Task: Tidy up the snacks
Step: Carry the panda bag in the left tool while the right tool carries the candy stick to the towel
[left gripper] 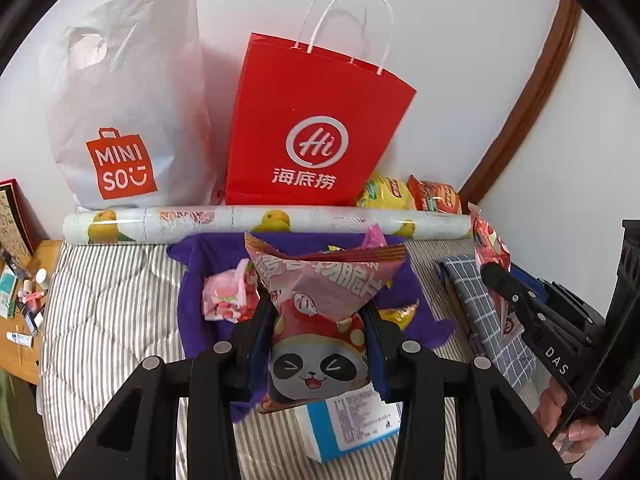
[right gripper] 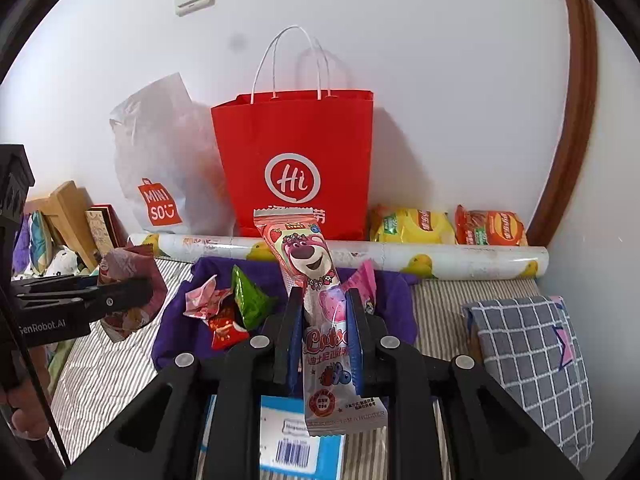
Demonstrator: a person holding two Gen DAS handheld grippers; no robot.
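Observation:
My left gripper is shut on a pink-red panda snack packet, held upright above a purple cloth that holds several small snacks. My right gripper is shut on a long pink Lotso bear snack packet, held upright over the same purple cloth. The right gripper also shows at the right of the left wrist view, and the left gripper at the left of the right wrist view. A red Hi paper bag stands open against the wall.
A white Miniso bag leans left of the red bag. A rolled printed sheet lies across the striped bedding. Yellow and orange snack packs sit by the wall. A checked pillow lies right. A blue-white box lies below the grippers.

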